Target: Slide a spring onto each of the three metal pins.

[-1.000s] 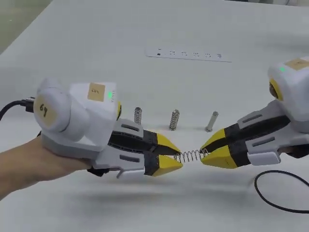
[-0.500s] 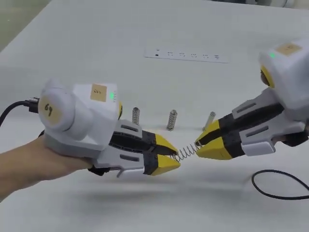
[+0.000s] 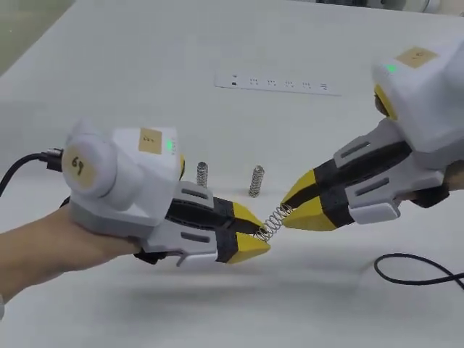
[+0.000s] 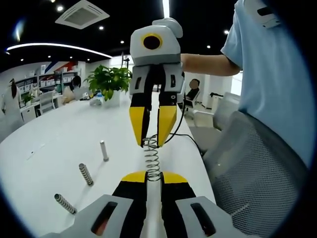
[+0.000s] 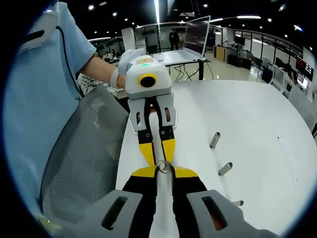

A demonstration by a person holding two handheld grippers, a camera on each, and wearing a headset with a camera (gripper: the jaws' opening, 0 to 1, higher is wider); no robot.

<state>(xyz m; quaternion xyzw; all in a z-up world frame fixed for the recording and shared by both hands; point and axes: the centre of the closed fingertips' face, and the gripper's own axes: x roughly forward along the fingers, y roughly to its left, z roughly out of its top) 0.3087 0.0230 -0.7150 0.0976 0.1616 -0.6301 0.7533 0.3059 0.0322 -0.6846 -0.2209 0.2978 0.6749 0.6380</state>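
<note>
The left gripper is clamped on the 8 o'clock end of 1 spring and the right gripper on its 2 o'clock end, above the white table. A spring-covered pin stands at 11 o'clock and a second sprung pin at 10 o'clock. In the left gripper view, the bare pin stands at 9 o'clock of the spring.

The left gripper sits at the near left of the table. The right gripper is to its right and slightly farther back, tips facing. The spring spans between them, one end lodged in each pair of jaws. Behind it stand the first pin and, to its right, the second pin. The left gripper view places the third pin in line with them. A power strip lies farther back, and a cable at the near right.
</note>
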